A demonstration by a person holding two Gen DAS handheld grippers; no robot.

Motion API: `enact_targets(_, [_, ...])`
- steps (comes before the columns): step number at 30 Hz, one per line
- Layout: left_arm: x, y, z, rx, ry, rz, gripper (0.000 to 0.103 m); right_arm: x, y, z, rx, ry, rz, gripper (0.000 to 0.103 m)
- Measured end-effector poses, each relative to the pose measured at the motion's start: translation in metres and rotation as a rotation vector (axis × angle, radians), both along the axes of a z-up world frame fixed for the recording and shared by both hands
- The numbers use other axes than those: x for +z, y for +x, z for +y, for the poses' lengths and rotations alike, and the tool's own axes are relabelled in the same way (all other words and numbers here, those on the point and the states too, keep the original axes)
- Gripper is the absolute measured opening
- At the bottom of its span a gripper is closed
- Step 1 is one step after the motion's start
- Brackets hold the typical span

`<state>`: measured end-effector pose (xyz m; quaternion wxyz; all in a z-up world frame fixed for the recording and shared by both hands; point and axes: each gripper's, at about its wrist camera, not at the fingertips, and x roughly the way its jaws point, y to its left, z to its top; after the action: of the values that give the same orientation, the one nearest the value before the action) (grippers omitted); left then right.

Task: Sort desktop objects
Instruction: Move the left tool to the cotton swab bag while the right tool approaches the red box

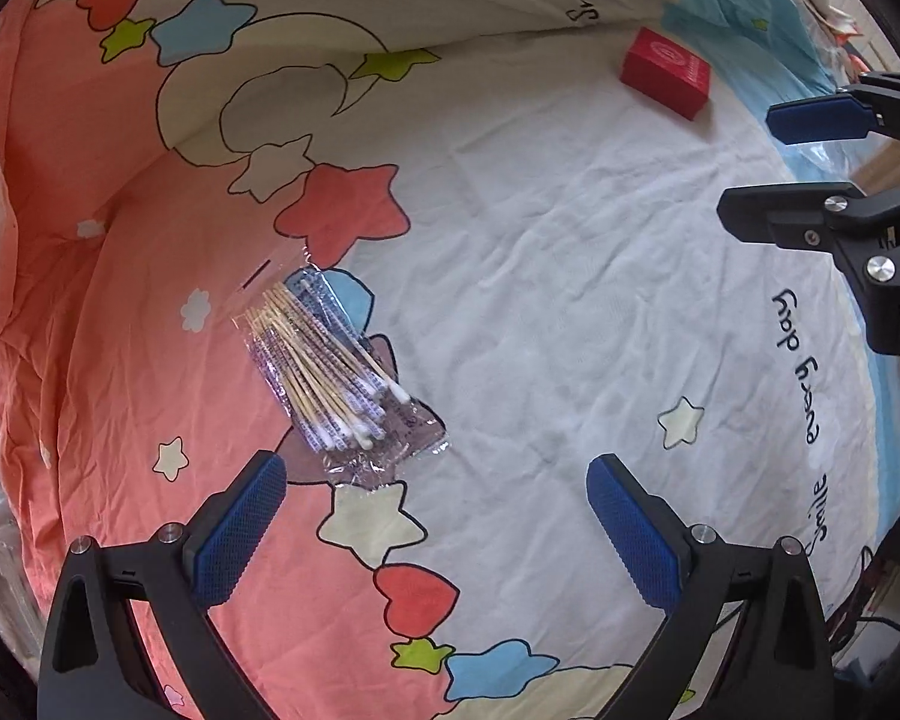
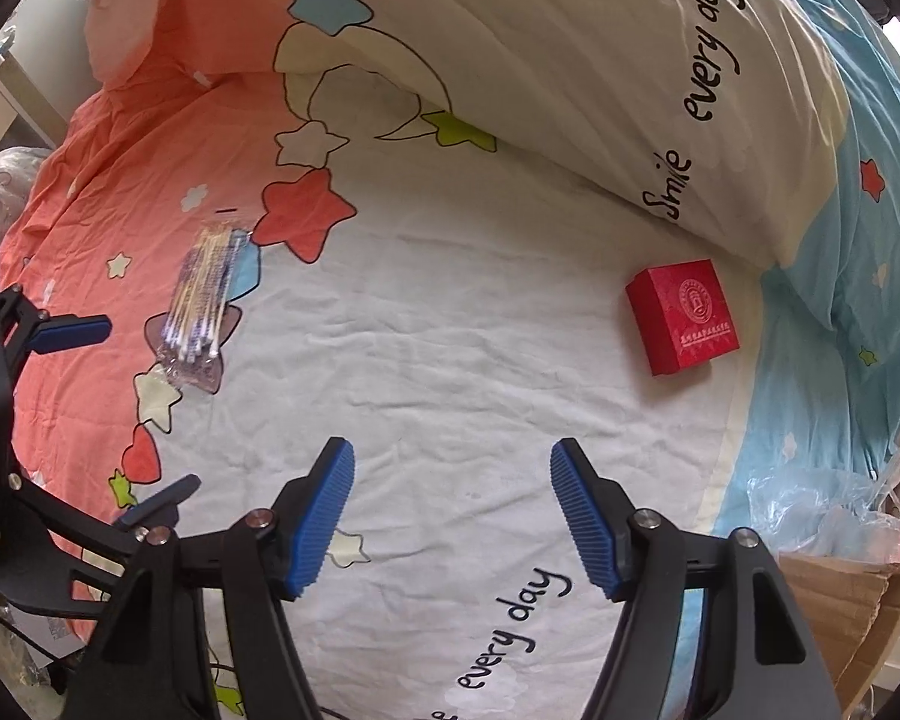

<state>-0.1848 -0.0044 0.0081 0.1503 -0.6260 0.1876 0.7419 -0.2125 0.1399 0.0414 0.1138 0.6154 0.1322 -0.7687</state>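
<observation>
My left gripper (image 1: 435, 516) hangs with its two blue-padded fingers spread wide and nothing between them, above the rumpled cartoon-print bedsheet (image 1: 540, 276) that carries everything here. Just ahead of its left finger lies the clear plastic packet of wooden-stemmed cotton swabs (image 1: 336, 372), flat on the sheet where the pink side meets the white middle, its white tips toward me and not touching either pad. The packet lies aslant, partly over a pale-blue and a mauve printed shape.

My right gripper (image 2: 450, 516) is also spread wide and grips nothing; it hovers over the white middle of the sheet, near the printed words "every day". From its camera the swab packet (image 2: 201, 312) sits well off to the left, near the pink side, with my left gripper's blue tips (image 2: 72, 330) just beside it.

The small square red cardboard box with an embossed round seal on its lid (image 2: 684, 315) rests flat on the white part toward the sheet's light-blue side, close under the fold of the bunched cream quilt (image 2: 570, 60) that rises along the far edge. It is well apart from the swabs and from both grippers. In the left camera the same box (image 1: 666, 72) shows far off, beyond my right gripper's fingers (image 1: 810, 120).

A brown cardboard carton (image 2: 840, 606) with crumpled clear plastic (image 2: 822, 498) on it stands beyond the blue edge.
</observation>
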Motion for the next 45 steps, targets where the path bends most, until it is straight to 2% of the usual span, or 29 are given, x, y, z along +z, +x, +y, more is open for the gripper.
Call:
enact_targets(13, [-0.036,-0.033,-0.013,0.209,0.043,-0.026,0.103,-0.032,-0.038,0.011,-0.008,-0.001,-0.031,0.078])
enact_targets(19, [-0.039,-0.038,-0.016,0.214,0.023,-0.017,0.103,-0.038,-0.036,0.001,0.025,-0.007,-0.043,0.078])
enact_targets(24, [-0.039,-0.044,-0.019,0.216,0.048,-0.030,0.103,-0.033,-0.040,0.003,0.028,0.010,-0.031,0.078])
enact_targets(32, [-0.043,-0.044,-0.016,0.156,0.083,-0.039,0.103,-0.027,-0.052,0.020,0.156,-0.012,-0.084,0.078])
enact_targets(38, [-0.048,-0.048,-0.023,0.168,0.072,-0.036,0.103,-0.033,-0.065,0.037,0.198,0.092,-0.065,0.078])
enact_targets(45, [-0.057,-0.056,-0.027,0.177,0.057,-0.034,0.103,-0.044,-0.088,0.059,0.169,0.151,-0.058,0.078])
